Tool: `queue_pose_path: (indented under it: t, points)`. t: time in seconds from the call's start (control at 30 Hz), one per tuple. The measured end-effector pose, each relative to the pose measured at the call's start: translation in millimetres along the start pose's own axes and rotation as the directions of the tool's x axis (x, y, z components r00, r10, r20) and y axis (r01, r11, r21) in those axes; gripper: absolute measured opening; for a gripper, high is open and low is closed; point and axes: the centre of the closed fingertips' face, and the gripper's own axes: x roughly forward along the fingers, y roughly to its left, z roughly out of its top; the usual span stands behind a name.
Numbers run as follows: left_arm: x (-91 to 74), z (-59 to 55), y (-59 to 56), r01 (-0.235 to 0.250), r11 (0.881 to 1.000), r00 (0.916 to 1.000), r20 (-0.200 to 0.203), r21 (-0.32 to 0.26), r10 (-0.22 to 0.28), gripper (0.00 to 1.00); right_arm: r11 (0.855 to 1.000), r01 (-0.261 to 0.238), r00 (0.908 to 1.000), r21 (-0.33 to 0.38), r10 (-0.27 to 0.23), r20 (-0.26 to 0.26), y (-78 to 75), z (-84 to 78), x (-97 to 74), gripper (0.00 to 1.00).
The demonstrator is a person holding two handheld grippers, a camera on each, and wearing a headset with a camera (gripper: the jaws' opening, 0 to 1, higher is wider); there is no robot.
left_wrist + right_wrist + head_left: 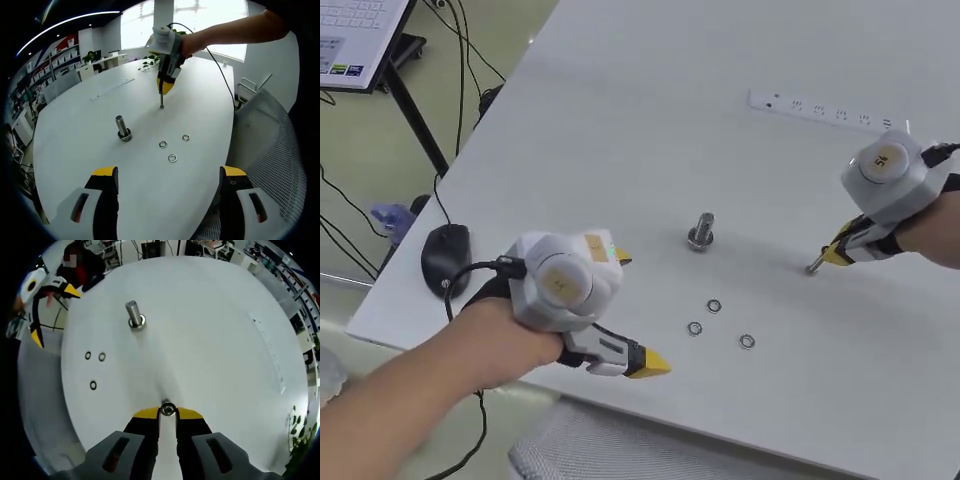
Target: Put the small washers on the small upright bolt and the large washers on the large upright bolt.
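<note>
The right gripper [832, 257] has its jaws closed narrow on the small bolt [814, 266], whose lower end touches the tabletop [620, 120]. I judge the grip is there to steady it upright so rings can be dropped over it. The large bolt [701, 230] stands by itself at about 9 o'clock from the small one in the head view, and needs no holding. Three washers [714, 306] lie flat and loose at about 6 o'clock from the large bolt, apart from each other, none of them on a bolt. The left gripper [638, 310] hovers at about 9 o'clock from them, near the tabletop edge, its jaws wide and empty, probably spread ready to pick one up
</note>
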Motion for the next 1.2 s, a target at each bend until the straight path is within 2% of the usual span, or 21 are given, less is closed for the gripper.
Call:
queue_pose_path:
  t: [0.2,0.43,0.87,1.2]
  points:
    - [-1.3,6.3,0.8,0.000,1.000,0.9999,0.016,-0.001,0.000,0.82,1.000,-0.006,1.0000,-0.005,0.006,-0.007,1.4,0.0,4.4,0.13]
    - [0.4,6.0,1.2,0.008,1.000,0.9997,0.021,0.000,-0.008,0.81,1.000,-0.013,0.9997,-0.007,0.013,-0.020,3.4,-1.3,11.7,0.13]
    - [2.7,-1.9,0.2,0.024,1.000,0.9997,0.002,-0.007,-0.023,0.81,1.000,-0.027,0.9986,-0.014,0.026,-0.046,5.0,-7.9,30.4,0.13]
    - [3.0,-4.7,0.1,0.032,0.999,0.9995,-0.007,-0.007,-0.032,0.80,0.999,-0.024,0.9981,-0.024,0.023,-0.058,3.8,-11.1,37.7,0.13]
